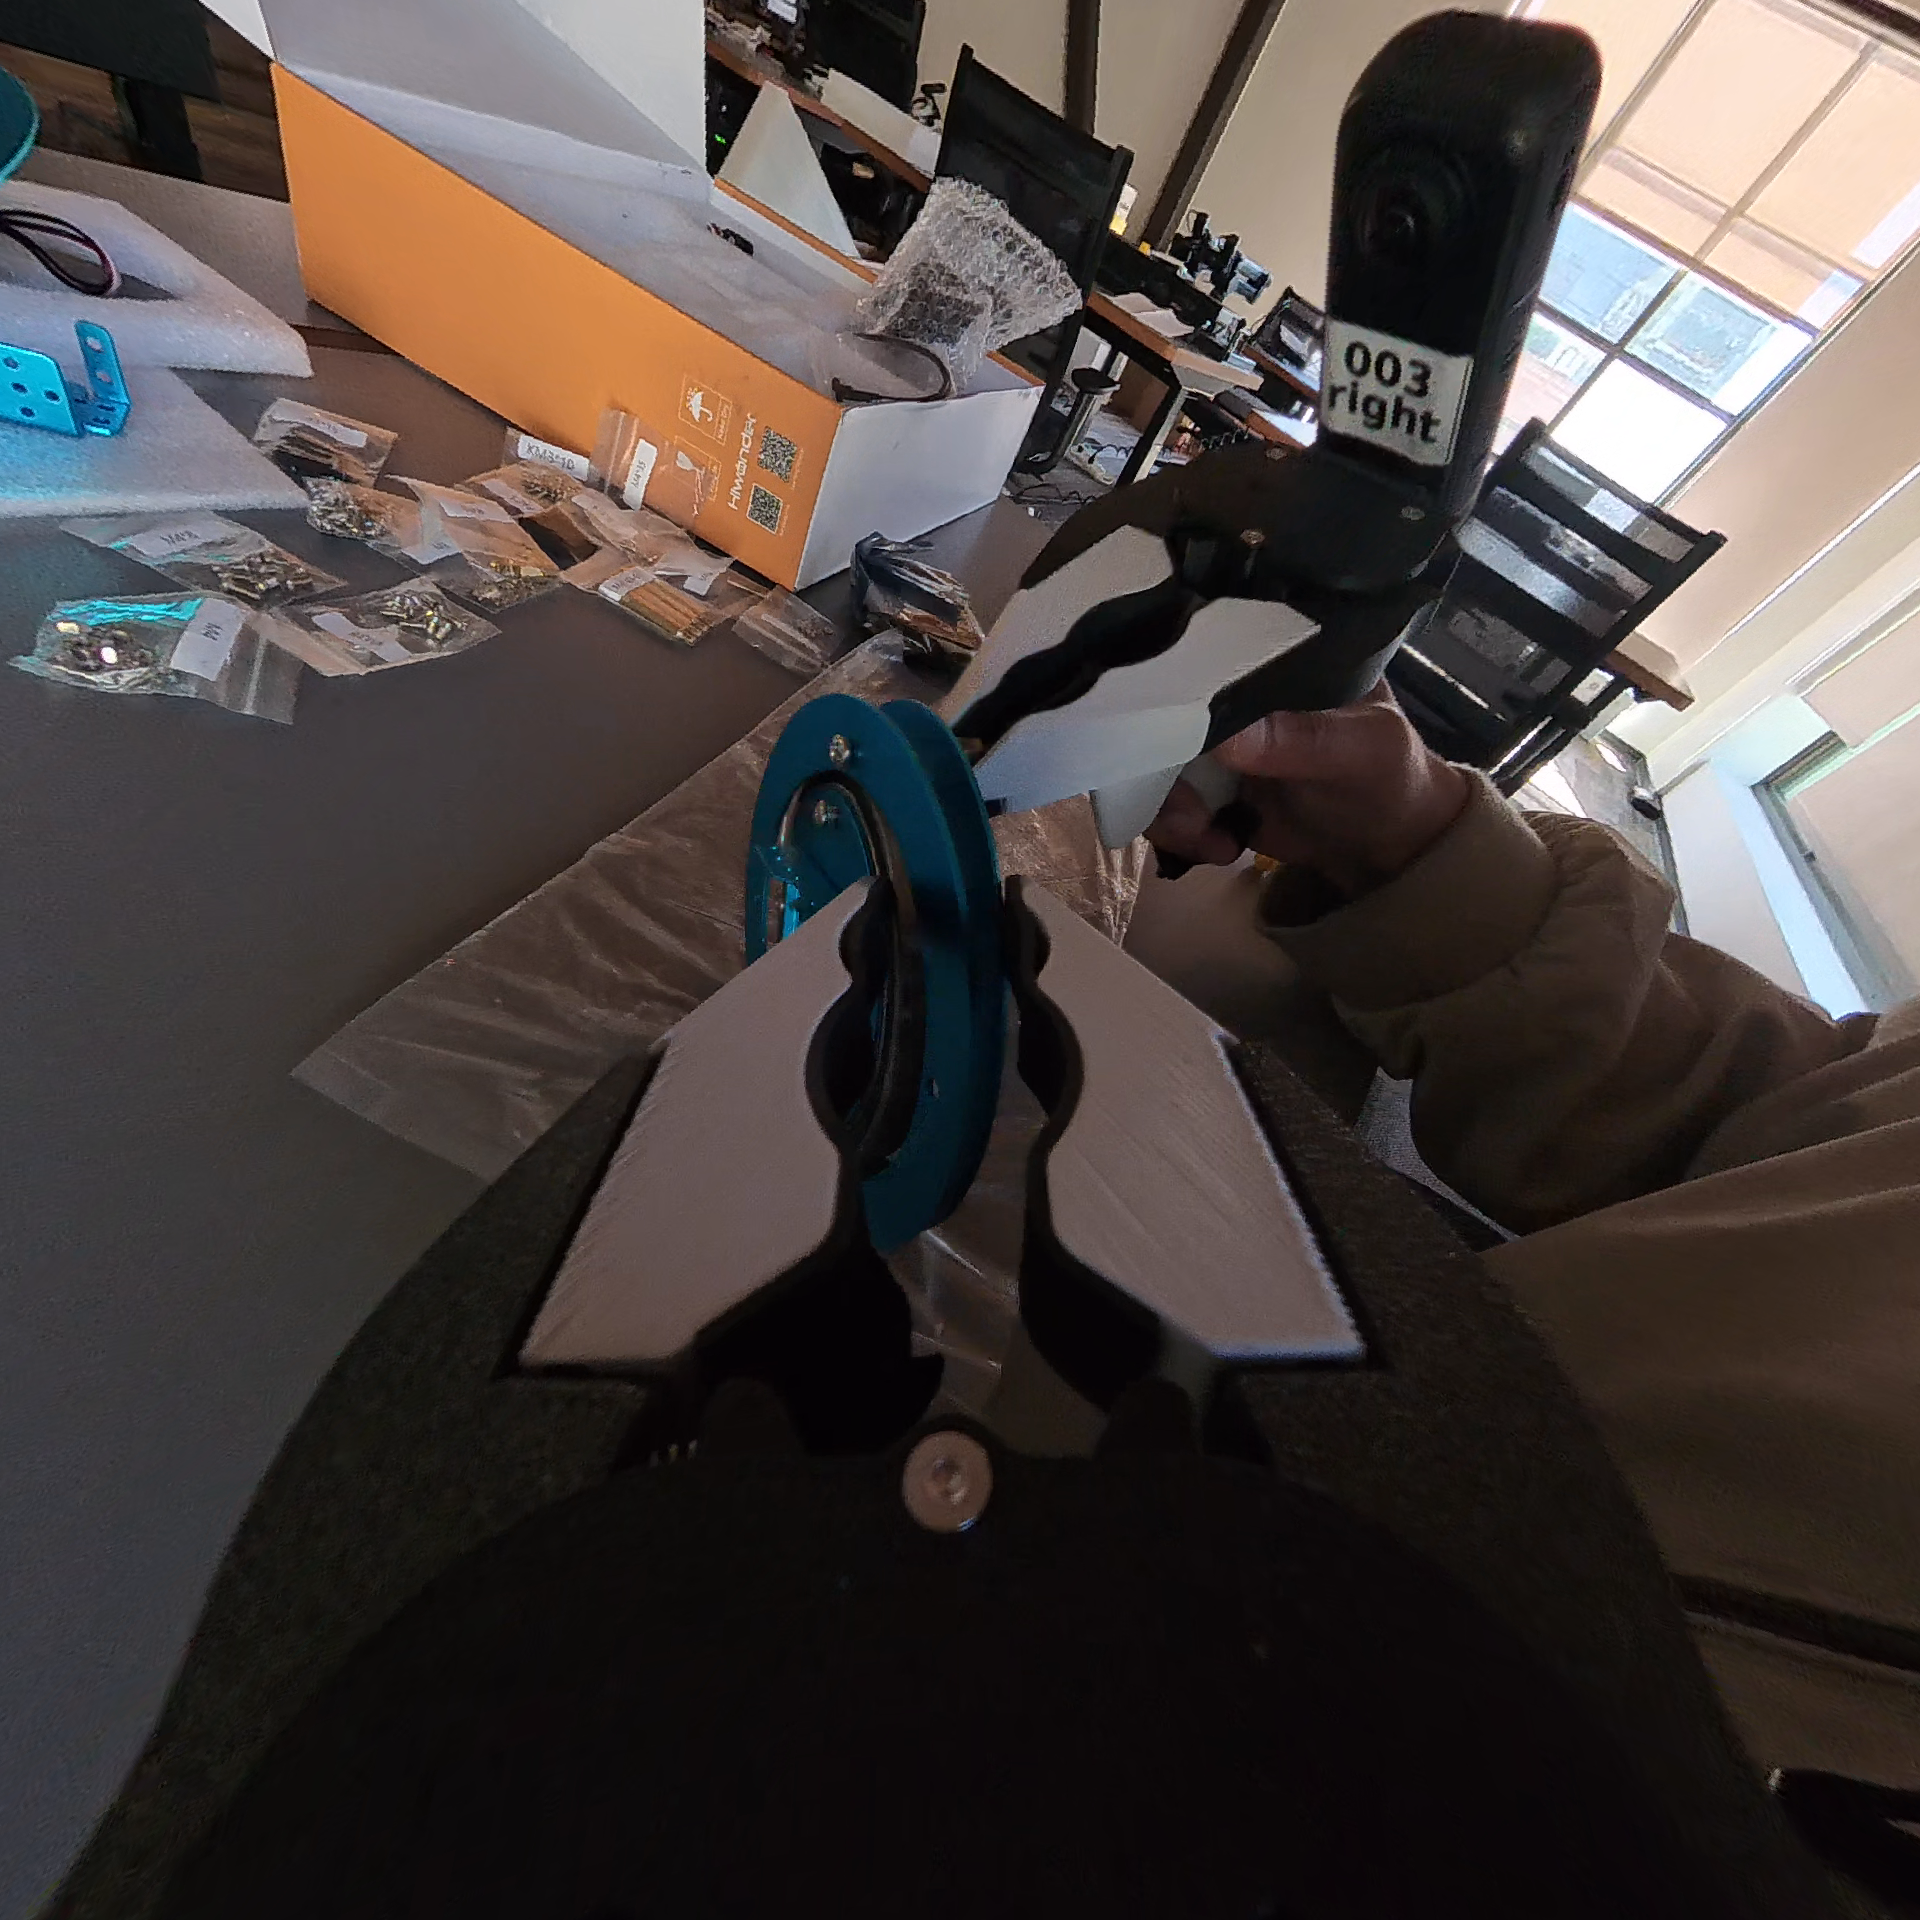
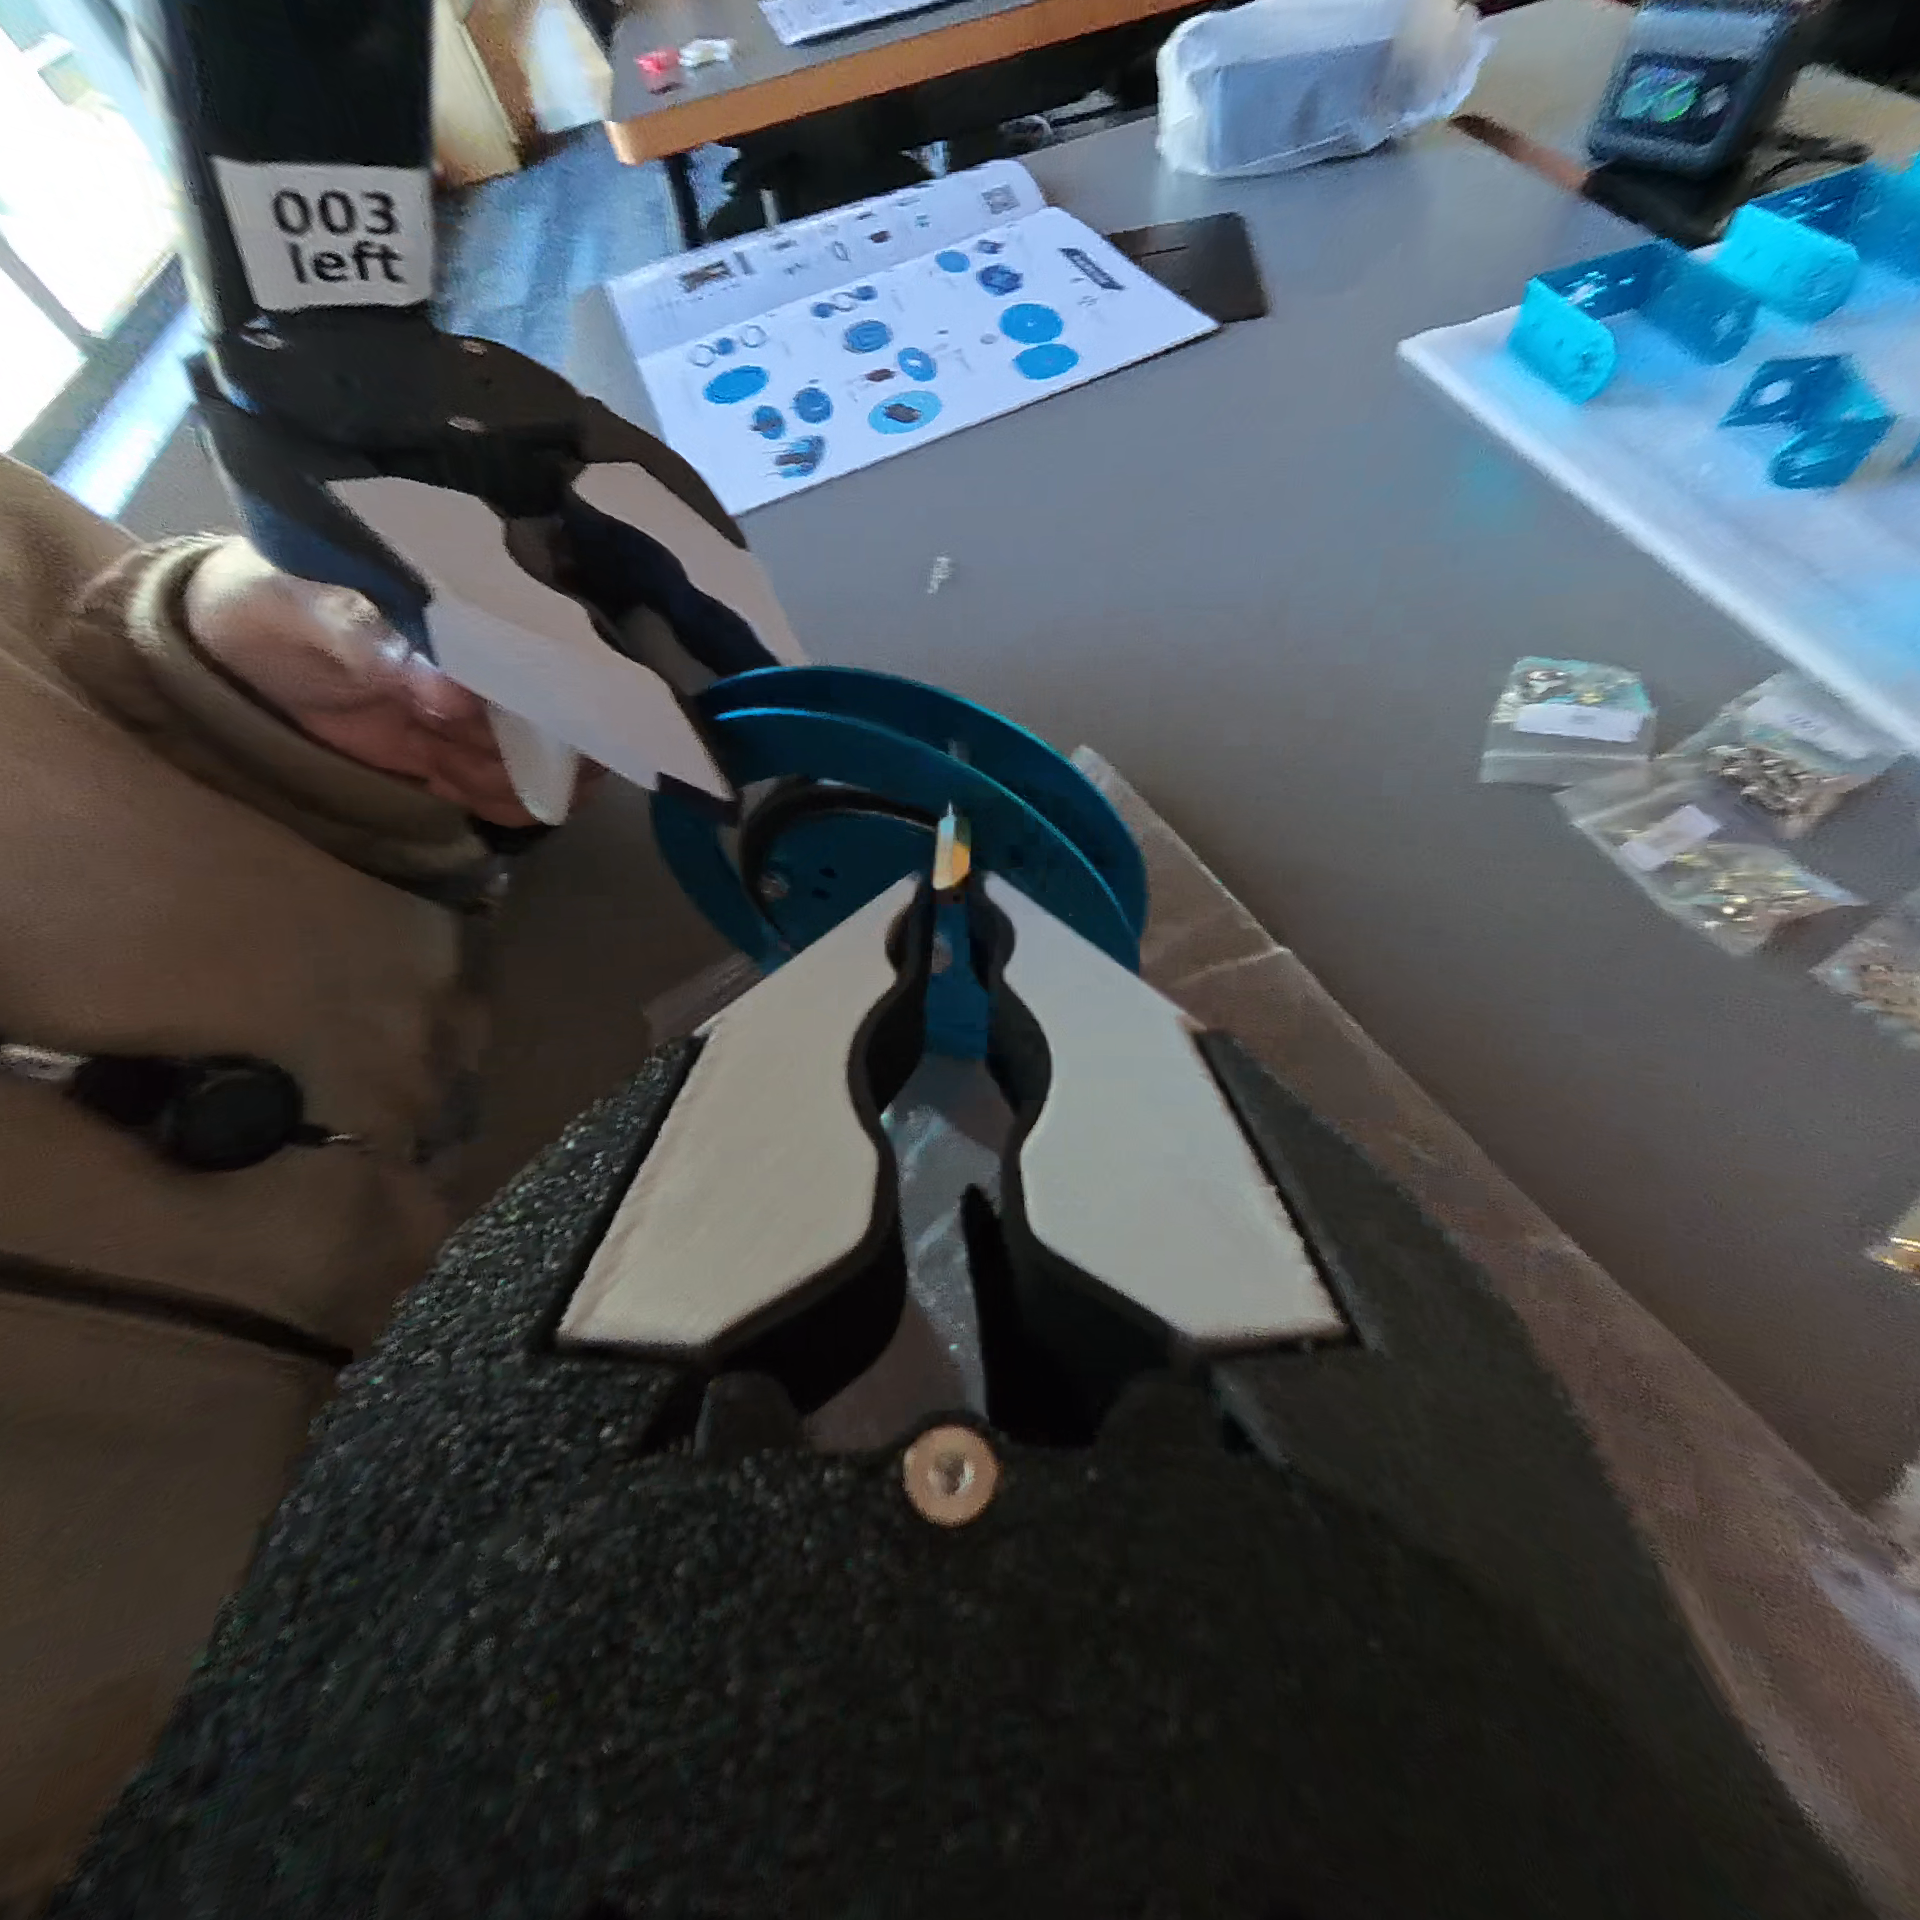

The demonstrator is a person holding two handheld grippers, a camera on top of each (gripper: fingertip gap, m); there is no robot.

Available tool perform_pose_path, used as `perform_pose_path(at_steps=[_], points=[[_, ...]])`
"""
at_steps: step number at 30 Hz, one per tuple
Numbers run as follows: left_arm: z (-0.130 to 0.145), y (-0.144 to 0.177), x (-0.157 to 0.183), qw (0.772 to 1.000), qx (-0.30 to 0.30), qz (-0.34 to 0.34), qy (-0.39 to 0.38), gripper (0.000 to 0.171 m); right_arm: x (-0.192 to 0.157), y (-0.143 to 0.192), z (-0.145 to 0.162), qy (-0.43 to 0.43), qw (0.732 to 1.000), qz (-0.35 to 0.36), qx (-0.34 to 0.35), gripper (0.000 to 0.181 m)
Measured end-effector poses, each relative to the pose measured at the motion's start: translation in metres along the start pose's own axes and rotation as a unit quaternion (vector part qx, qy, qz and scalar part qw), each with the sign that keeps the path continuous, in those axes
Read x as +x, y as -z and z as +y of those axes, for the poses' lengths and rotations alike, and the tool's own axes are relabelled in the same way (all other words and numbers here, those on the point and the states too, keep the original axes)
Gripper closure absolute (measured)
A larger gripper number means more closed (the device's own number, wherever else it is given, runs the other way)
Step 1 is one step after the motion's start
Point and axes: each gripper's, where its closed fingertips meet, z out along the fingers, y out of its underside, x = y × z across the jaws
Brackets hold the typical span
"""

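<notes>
A blue metal assembly of two round discs [image 1: 935, 831] with a black cable loop inside is held above the table, and also shows in the right wrist view [image 2: 997, 790]. My left gripper [image 1: 940, 904] is shut across the rims of the discs. Its fingers [image 2: 582, 675] show at the upper left of the right wrist view, clamped on the disc edge. My right gripper [image 2: 951, 888] is shut on a thin blue part [image 2: 958, 997] of the same assembly, with a shiny tip poking out above the fingertips. It also shows in the left wrist view [image 1: 982, 753] at the far rim.
A clear plastic bag [image 1: 540, 987] lies on the grey table [image 1: 208, 1039] under the assembly. Bags of screws [image 1: 416, 582], an orange and white box [image 1: 540, 312] and bubble wrap [image 1: 966, 270] lie behind. An instruction sheet [image 2: 904, 332] and blue brackets [image 2: 1714, 332] on white foam sit farther off. Both grippers' tips are close together, under 4 cm apart.
</notes>
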Motion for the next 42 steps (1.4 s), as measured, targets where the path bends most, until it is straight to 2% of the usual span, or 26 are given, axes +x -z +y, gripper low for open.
perform_pose_path(at_steps=[4,6,12,14,17,20,23,25,27,32,34,42], points=[[0.004,0.0,0.006,1.0,-0.008,-0.003,-0.022,0.151,-0.005,0.001,-0.001,0.032,0.999,0.037,-0.022,0.177],[0.005,-0.001,0.008,0.999,-0.009,-0.011,-0.032,0.15,-0.008,0.002,-0.001,0.038,0.997,0.056,-0.033,0.171],[0.011,-0.001,0.019,0.996,-0.024,-0.016,-0.086,0.149,-0.011,0.004,-0.001,-0.003,0.997,0.063,-0.036,0.176],[0.016,-0.001,0.031,0.993,-0.039,0.016,-0.11,0.143,-0.012,0.006,-0.001,0.014,0.997,0.062,-0.031,0.177],[0.027,0.006,0.051,0.985,-0.068,0.105,-0.122,0.132,-0.024,0.009,0.0,0.015,1.0,0.014,-0.016,0.177],[0.018,0.023,0.042,0.981,-0.063,0.147,-0.112,0.127,-0.029,0.009,0.0,0.014,1.0,-0.009,-0.002,0.178],[0.007,0.032,0.01,0.982,-0.076,0.129,-0.112,0.136,-0.031,0.01,0.0,0.02,1.0,-0.017,0.0,0.178],[0.007,0.03,0.0,0.974,-0.102,0.126,-0.155,0.147,-0.035,0.009,0.001,0.029,0.999,-0.031,-0.001,0.178],[0.007,0.023,0.003,0.963,-0.119,0.156,-0.184,0.148,-0.04,0.008,0.001,0.037,0.998,-0.048,-0.002,0.178],[0.0,0.011,0.013,0.948,-0.134,0.226,-0.177,0.148,-0.04,0.001,-0.002,0.055,0.997,-0.051,-0.008,0.178],[0.0,0.011,0.019,0.941,-0.137,0.25,-0.181,0.156,-0.04,0.001,-0.003,0.06,0.997,-0.055,-0.009,0.178],[0.005,0.01,0.014,0.931,-0.162,0.25,-0.211,0.164,-0.042,-0.001,-0.003,0.069,0.996,-0.063,-0.001,0.178]])
